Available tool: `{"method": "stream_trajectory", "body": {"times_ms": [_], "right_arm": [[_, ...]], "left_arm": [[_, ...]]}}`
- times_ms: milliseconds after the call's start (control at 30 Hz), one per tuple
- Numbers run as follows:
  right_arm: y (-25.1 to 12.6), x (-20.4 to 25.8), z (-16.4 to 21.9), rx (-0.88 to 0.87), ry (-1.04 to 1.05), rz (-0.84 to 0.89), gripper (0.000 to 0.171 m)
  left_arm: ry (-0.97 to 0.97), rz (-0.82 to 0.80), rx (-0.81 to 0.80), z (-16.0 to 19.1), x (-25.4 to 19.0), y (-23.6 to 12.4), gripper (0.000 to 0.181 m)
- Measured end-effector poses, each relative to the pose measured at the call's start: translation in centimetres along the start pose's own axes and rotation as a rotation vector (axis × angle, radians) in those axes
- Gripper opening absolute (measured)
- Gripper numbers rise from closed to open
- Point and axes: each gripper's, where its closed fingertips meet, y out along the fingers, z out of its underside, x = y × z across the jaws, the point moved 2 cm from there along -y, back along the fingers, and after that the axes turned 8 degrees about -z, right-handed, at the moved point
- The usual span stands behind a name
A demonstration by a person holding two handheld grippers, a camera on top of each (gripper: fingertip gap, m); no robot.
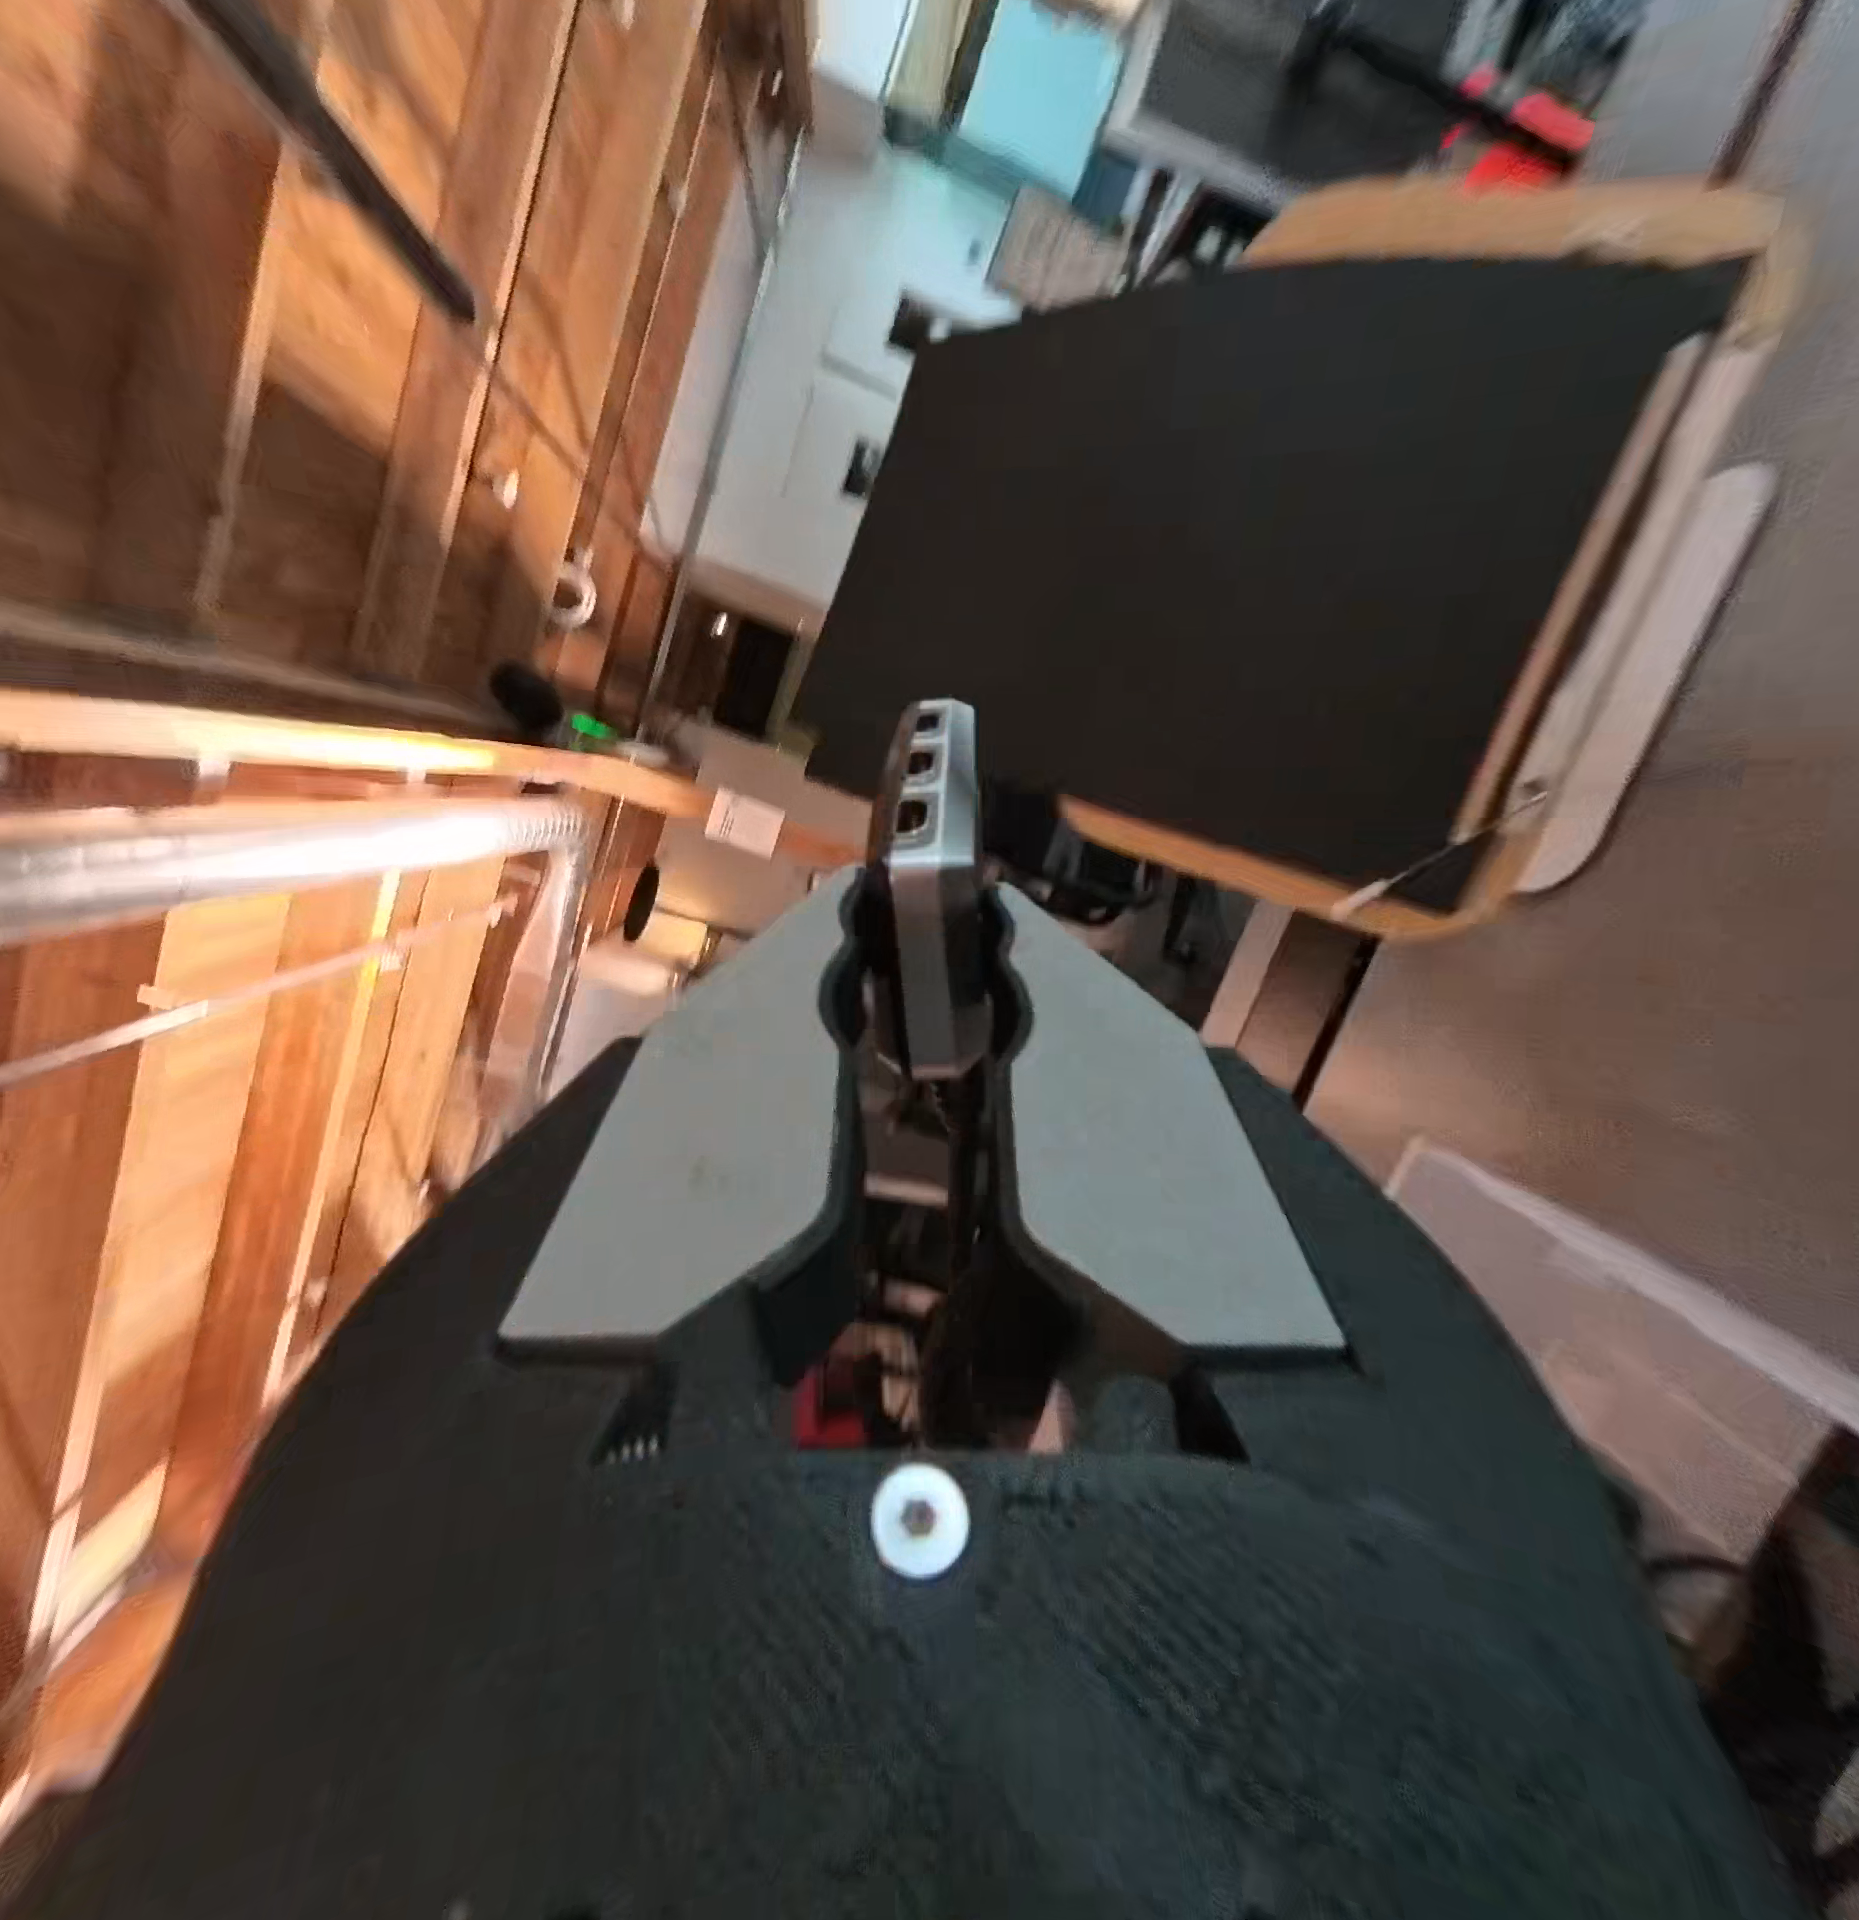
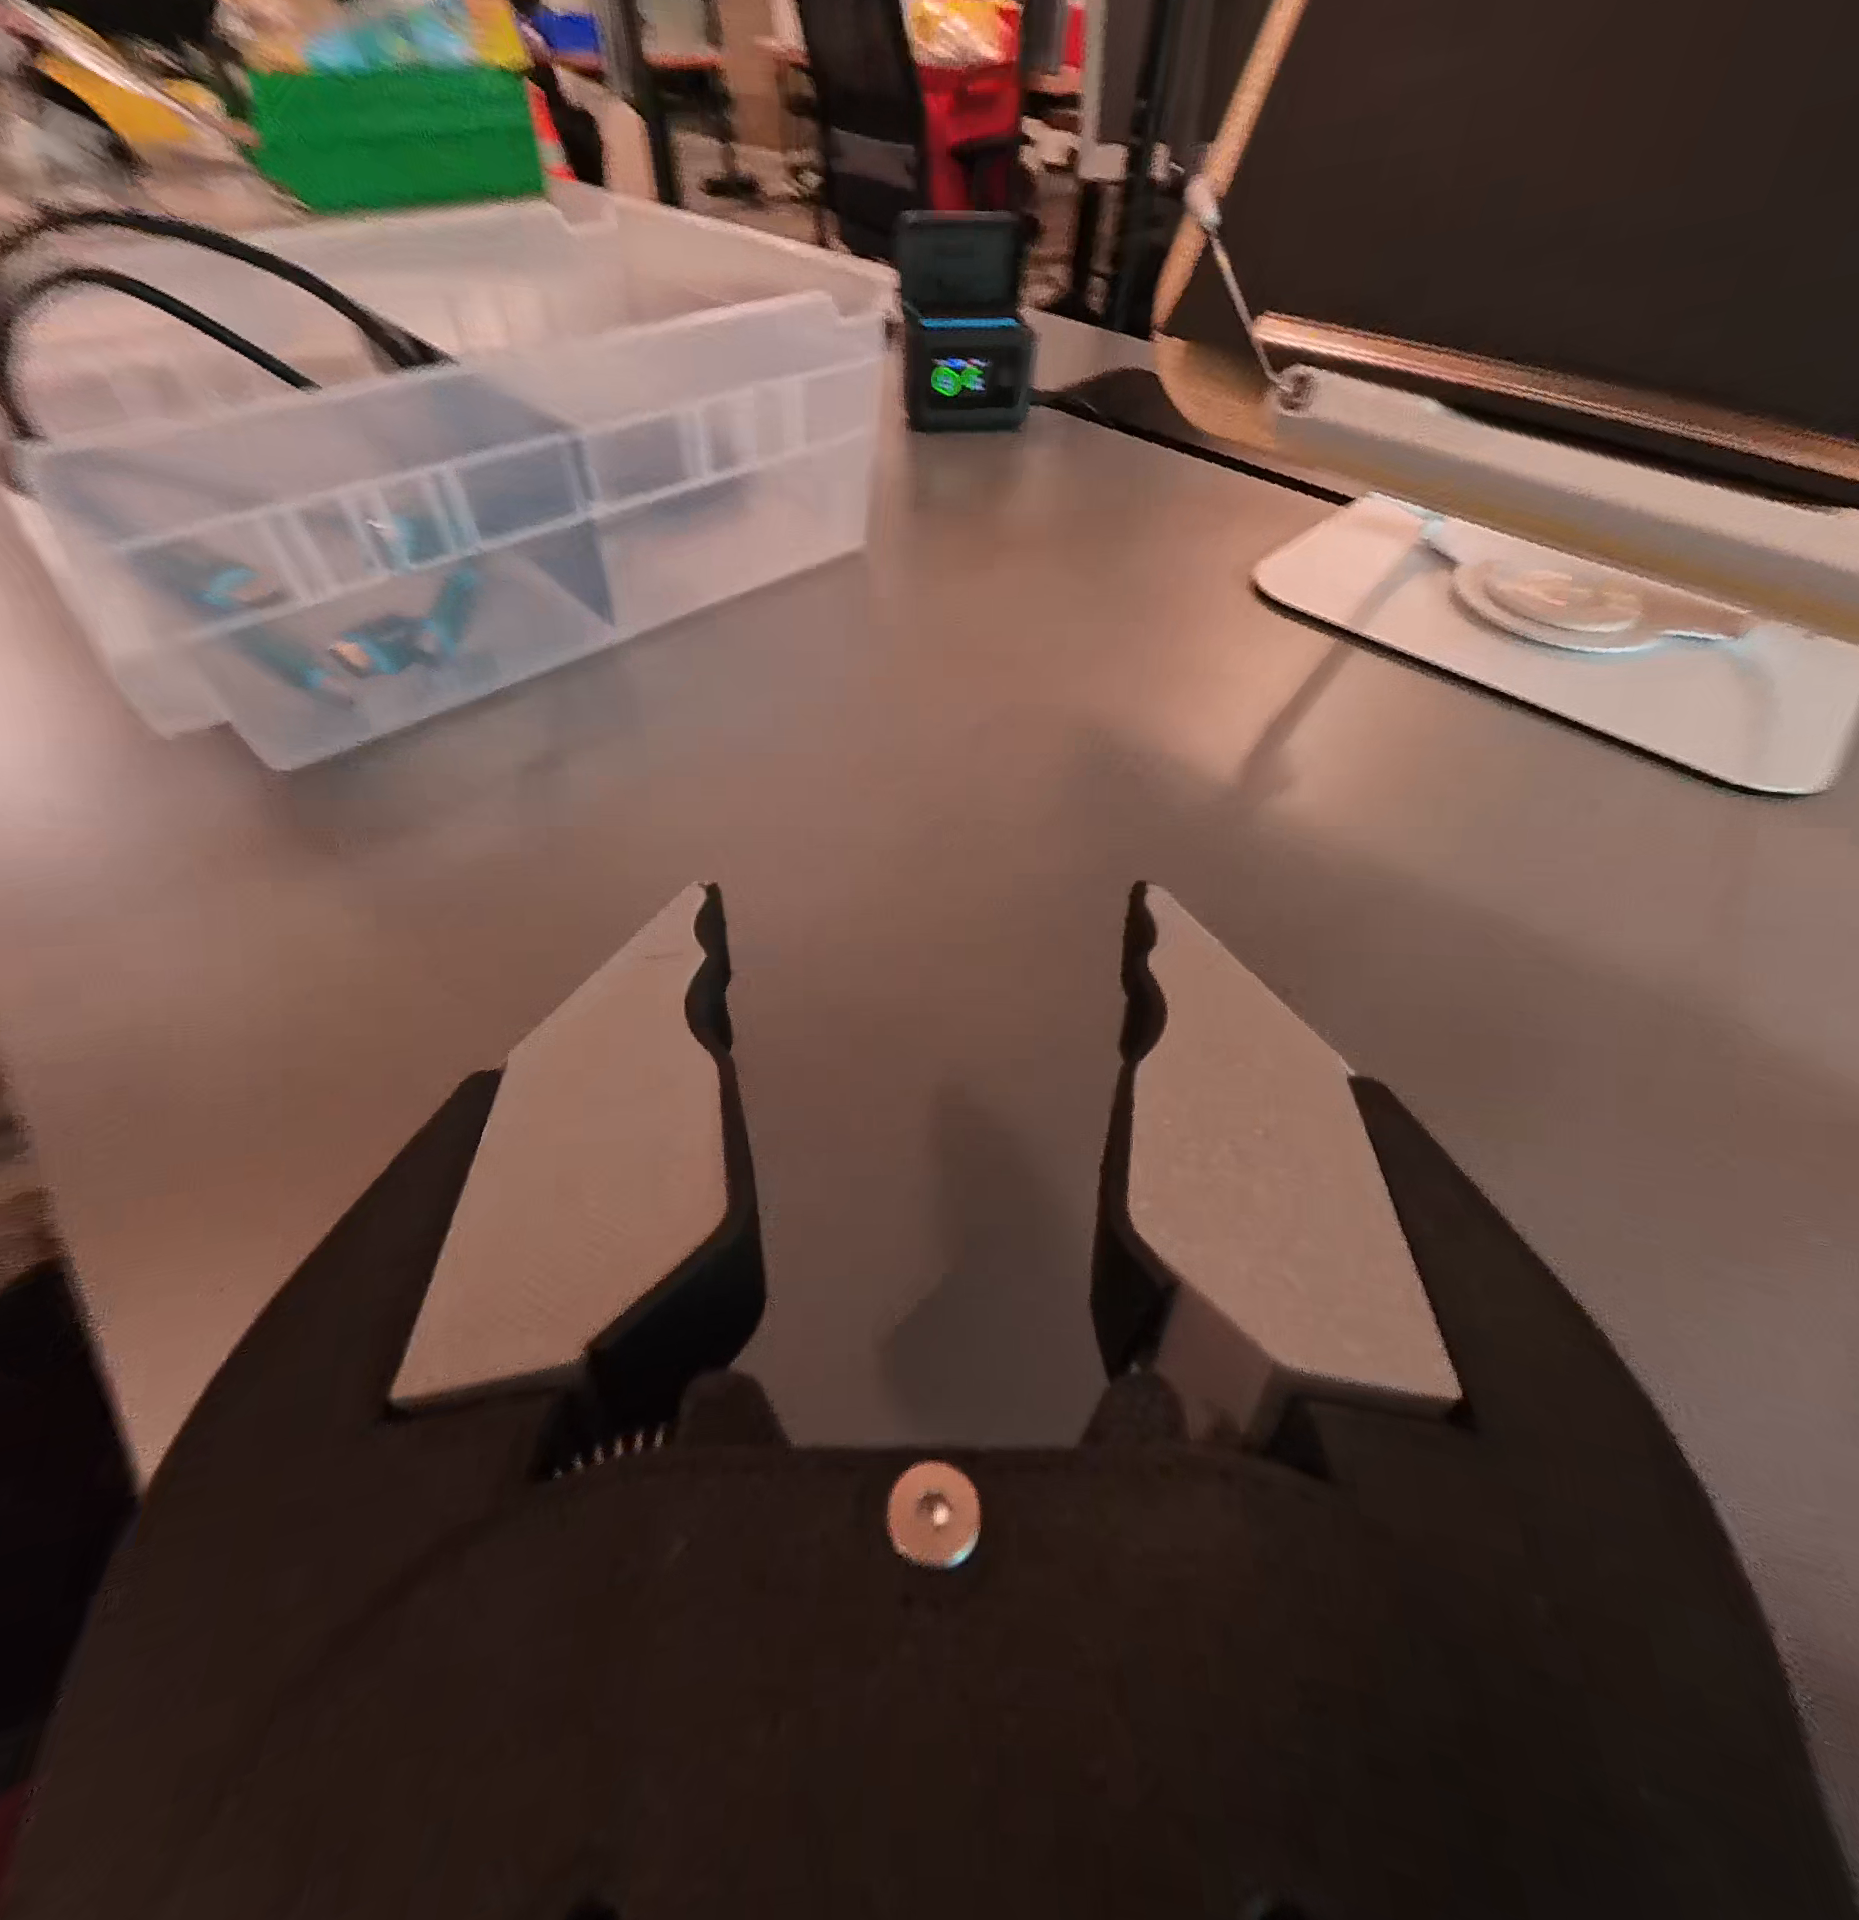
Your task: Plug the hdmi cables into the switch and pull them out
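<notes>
My left gripper (image 1: 927, 925) is shut on the grey HDMI switch (image 1: 930, 831) and holds it up in the air, edge-on. Three empty ports show on its upper face. The left view is tilted and blurred. My right gripper (image 2: 925, 914) is open and empty, low over the grey table (image 2: 956, 727). Black HDMI cables (image 2: 177, 281) loop out of a clear plastic bin (image 2: 468, 488) at the table's far left, and their blue-trimmed plugs (image 2: 385, 644) lie inside it. The switch does not show in the right wrist view.
A monitor (image 2: 1579, 208) on a flat silver stand (image 2: 1590, 634) stands at the right. A small black device with a lit screen (image 2: 961, 322) stands behind the bin. A green box (image 2: 395, 125) sits far back. The left wrist view shows wooden panelling (image 1: 281, 520). Spacing between my two grippers at the tips: around 35 cm.
</notes>
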Motion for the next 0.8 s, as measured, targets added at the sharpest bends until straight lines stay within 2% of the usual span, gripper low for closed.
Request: {"method": "stream_trajectory", "body": {"times_ms": [67, 133, 267, 400, 500, 567, 700, 767, 800], "right_arm": [[-0.3, 0.7, -0.4, -0.044, 0.020, -0.075, 0.079], [-0.6, 1.2, -0.7, -0.073, 0.024, -0.119, 0.082], [-0.9, 1.9, -1.0, -0.079, -0.047, -0.111, 0.087], [-2.9, 2.1, -2.2, -0.059, -0.172, -0.006, 0.084], [-5.5, 3.8, -5.6, -0.075, -0.310, 0.025, 0.088], [-6.6, 5.5, -7.8, -0.112, -0.410, 0.012, 0.077], [-6.5, 8.3, -9.8, -0.130, -0.604, 0.007, 0.039], [-6.2, 9.1, -10.4, -0.140, -0.694, 0.026, 0.042], [-6.0, 9.5, -10.4, -0.136, -0.726, 0.018, 0.037]], "left_arm": [[0.030, 0.100, -0.189, -4.7, -3.0, -2.7, 0.018], [0.029, 0.227, -0.321, -7.6, -6.5, -5.0, 0.019], [0.048, 0.423, -0.415, -9.2, -12.3, -7.6, 0.019], [0.149, 0.463, -0.475, -9.9, -15.2, -9.5, 0.019], [0.197, 0.462, -0.530, -9.7, -16.6, -10.7, 0.019], [0.186, 0.463, -0.561, -9.4, -17.1, -11.2, 0.019], [0.089, 0.475, -0.628, -9.4, -17.1, -12.3, 0.018], [0.054, 0.471, -0.652, -9.4, -17.1, -12.8, 0.018], [0.039, 0.469, -0.654, -9.3, -17.0, -13.0, 0.018]]}}
